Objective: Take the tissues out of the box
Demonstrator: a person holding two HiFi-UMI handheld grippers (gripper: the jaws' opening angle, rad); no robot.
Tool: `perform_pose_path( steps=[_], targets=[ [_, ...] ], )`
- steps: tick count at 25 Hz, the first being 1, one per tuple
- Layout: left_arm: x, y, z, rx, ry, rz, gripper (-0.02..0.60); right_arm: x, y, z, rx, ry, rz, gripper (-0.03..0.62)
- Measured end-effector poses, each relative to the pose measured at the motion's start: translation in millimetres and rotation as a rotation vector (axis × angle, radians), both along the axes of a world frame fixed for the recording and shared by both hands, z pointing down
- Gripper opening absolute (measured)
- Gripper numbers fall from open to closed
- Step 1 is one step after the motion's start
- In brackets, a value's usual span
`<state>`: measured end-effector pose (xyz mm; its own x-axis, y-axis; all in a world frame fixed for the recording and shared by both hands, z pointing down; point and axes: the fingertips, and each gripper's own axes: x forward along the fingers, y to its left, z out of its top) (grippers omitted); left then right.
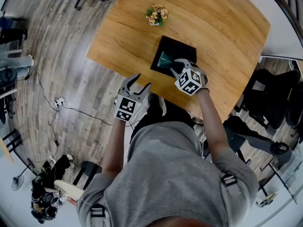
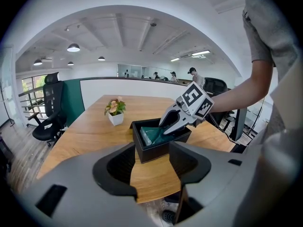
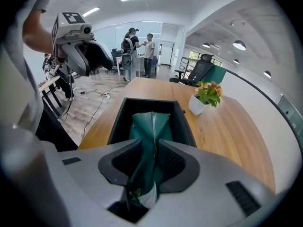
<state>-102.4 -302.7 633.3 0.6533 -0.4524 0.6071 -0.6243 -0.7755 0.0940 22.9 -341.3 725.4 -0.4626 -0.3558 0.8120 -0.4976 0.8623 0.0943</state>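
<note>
A black open box stands on the wooden table, near its front edge. A dark green tissue pack lies inside it. My right gripper reaches down into the box and is shut on the pack. In the right gripper view the pack is pinched between the pads, its end crumpled and lifted toward the camera. My left gripper hangs open and holds nothing, just off the table's front edge. In the left gripper view the box shows past the open jaws, with the right gripper in it.
A small potted plant in a white pot stands on the table beyond the box. Office chairs stand to the right of the table. Cables lie on the wooden floor at the left. People stand far off in the room.
</note>
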Motion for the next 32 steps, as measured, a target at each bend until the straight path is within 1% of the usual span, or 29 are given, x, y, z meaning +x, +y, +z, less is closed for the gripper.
perform_pose_path(
  steps=[4,9,12,20,32],
  targets=[
    [-2.2,2.3,0.3,0.001,-0.004,-0.007,0.241,1.1,-0.4,3.3,-0.002,0.031,-0.006,0.060],
    [-1.8,2.9,-0.3,0.004,-0.006,-0.013,0.241,1.9,-1.9,4.0,-0.008,0.028,-0.010,0.035],
    [-1.4,3.3,-3.3,0.009,-0.007,-0.016,0.241,2.6,-0.9,4.4,-0.004,0.047,-0.020,0.014],
    [-0.3,3.1,-7.1,0.023,-0.003,-0.016,0.241,3.3,-0.9,6.1,-0.009,0.061,-0.014,0.009],
    [2.8,3.8,-17.4,0.047,0.002,-0.003,0.239,6.4,-4.8,-5.2,0.006,0.066,0.015,0.008]
  ],
)
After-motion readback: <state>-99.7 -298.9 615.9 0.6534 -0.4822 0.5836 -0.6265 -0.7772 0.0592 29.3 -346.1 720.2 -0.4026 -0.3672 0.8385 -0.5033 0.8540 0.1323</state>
